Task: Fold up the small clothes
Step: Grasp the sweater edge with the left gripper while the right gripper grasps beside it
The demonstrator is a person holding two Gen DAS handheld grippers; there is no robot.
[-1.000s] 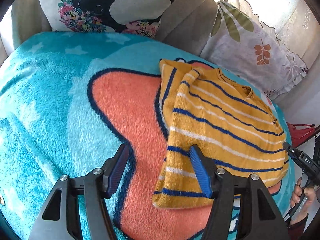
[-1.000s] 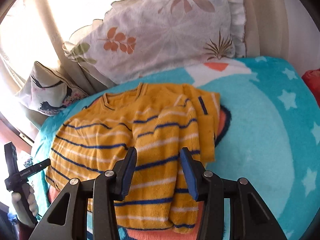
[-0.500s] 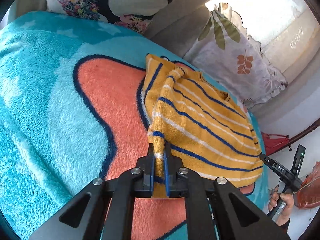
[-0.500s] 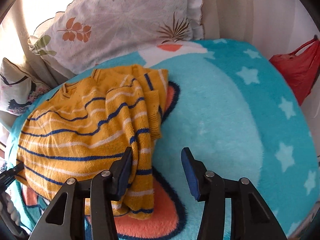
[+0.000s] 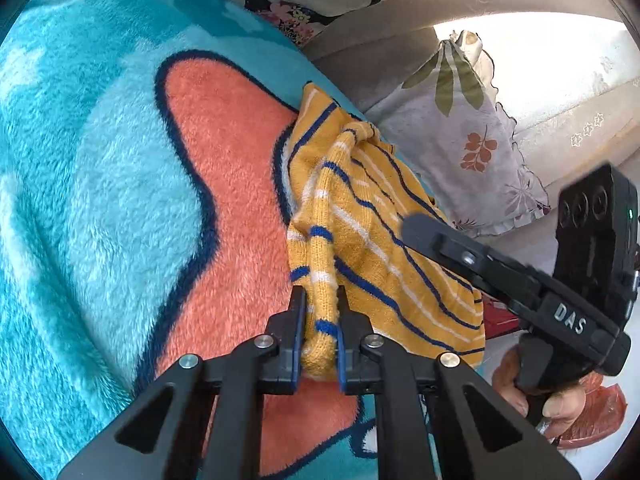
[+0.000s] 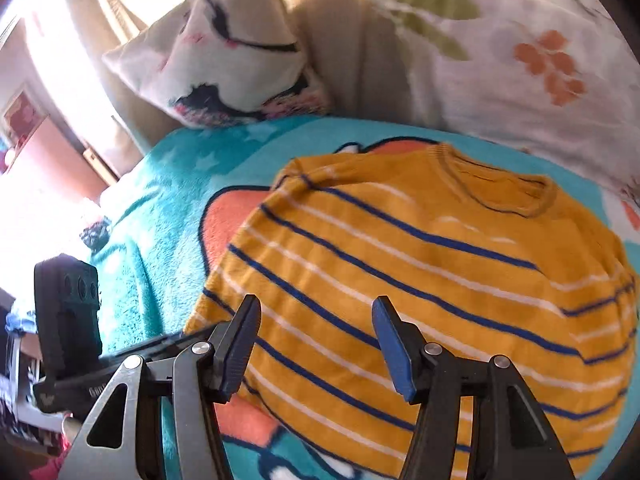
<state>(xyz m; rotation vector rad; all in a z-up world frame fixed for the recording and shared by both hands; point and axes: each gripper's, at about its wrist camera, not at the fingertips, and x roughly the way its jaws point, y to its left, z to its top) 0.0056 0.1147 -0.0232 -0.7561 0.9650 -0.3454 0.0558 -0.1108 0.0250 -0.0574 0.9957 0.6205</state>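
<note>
Left gripper [image 5: 319,334], lower centre of its frame, pinches a bunched edge of the yellow striped sweater [image 6: 420,280] lying on the teal-and-orange blanket [image 5: 100,208], while the right gripper [image 6: 316,344] hovers wide open over the sweater's hem, holding nothing.

Sweater [image 6: 420,280] lies on blanket [image 6: 160,240] (pillows [image 6: 240,64] behind).

The left gripper [image 5: 319,334] is observed with jaws clamped on a bunched fold of the sweater [image 5: 360,240]. The right gripper [image 6: 316,344] is held above the garment, jaws spread wide, nothing gripped between them.
</note>
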